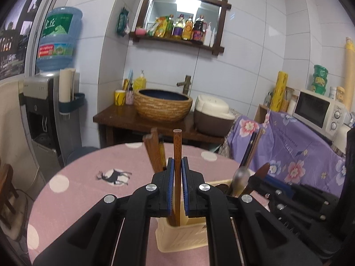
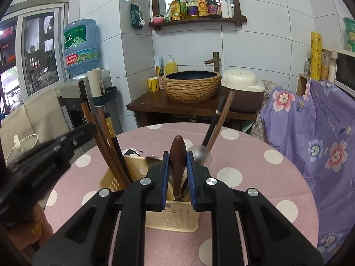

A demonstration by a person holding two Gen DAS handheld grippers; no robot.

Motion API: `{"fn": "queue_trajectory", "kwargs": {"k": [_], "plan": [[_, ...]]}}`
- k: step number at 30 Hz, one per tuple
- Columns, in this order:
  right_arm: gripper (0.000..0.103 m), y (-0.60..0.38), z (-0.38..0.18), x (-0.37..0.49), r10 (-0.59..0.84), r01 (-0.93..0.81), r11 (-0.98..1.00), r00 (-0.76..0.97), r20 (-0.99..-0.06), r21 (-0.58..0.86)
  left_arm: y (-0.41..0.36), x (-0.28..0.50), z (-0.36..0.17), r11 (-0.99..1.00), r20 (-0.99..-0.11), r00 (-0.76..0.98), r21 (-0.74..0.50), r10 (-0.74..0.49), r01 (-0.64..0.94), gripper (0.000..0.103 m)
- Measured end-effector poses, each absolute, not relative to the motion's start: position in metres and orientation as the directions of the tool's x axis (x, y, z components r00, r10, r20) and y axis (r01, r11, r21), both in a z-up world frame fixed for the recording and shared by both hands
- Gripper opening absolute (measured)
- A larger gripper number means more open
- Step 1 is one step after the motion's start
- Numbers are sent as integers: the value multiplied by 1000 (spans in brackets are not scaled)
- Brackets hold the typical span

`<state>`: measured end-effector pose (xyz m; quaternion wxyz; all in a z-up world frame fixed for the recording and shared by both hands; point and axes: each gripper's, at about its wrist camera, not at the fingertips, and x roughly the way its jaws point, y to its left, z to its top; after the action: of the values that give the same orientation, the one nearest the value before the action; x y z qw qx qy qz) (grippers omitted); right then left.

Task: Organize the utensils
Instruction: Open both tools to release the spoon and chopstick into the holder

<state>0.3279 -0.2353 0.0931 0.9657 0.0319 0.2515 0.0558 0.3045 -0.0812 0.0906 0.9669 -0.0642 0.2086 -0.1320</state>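
Observation:
A cream plastic utensil holder (image 1: 184, 236) (image 2: 175, 218) stands on the pink dotted table. My left gripper (image 1: 177, 164) is shut on a brown wooden chopstick (image 1: 177, 155) that stands upright in the holder's left compartment, beside other chopsticks (image 1: 155, 153) (image 2: 104, 141). My right gripper (image 2: 178, 158) is shut on a dark wooden spoon handle (image 2: 178, 161) that stands in the holder's right compartment. A metal spoon (image 2: 200, 153) (image 1: 240, 175) and further sticks (image 2: 218, 119) lean there too. Each gripper shows at the edge of the other's view.
The round table (image 2: 244, 177) has a pink cloth with white dots. Behind it stand a wooden counter with a woven basin (image 2: 192, 85) and a rice cooker (image 2: 241, 88). A purple floral cloth (image 2: 310, 133) is at the right, a water dispenser (image 1: 46, 102) at the left.

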Motion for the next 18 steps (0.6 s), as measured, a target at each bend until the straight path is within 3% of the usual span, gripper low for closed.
{"fn": "queue_trajectory", "kwargs": {"k": [9, 11, 12, 13, 14, 17, 18], "plan": [[17, -237, 87, 321, 129, -109, 992, 881, -455, 71, -78, 295, 84, 952, -383, 874, -178, -299, 248, 8], [28, -240, 87, 316, 128, -105, 992, 887, -443, 76, -76, 287, 87, 947, -375, 872, -183, -316, 265, 11], [44, -242, 87, 311, 127, -104, 992, 894, -429, 77, -75, 282, 87, 945, -368, 873, -182, -321, 272, 15], [58, -243, 88, 305, 125, -102, 992, 903, -410, 76, -74, 277, 87, 944, -358, 876, -181, -324, 275, 25], [62, -245, 89, 295, 117, -96, 993, 917, -381, 73, -71, 268, 87, 942, -343, 880, -183, -328, 280, 38], [70, -250, 88, 269, 94, -77, 995, 932, -350, 62, -59, 241, 82, 941, -306, 894, -184, -329, 283, 61], [81, -252, 86, 260, 82, -64, 996, 934, -347, 63, -56, 231, 79, 941, -299, 895, -179, -330, 287, 67]]}}
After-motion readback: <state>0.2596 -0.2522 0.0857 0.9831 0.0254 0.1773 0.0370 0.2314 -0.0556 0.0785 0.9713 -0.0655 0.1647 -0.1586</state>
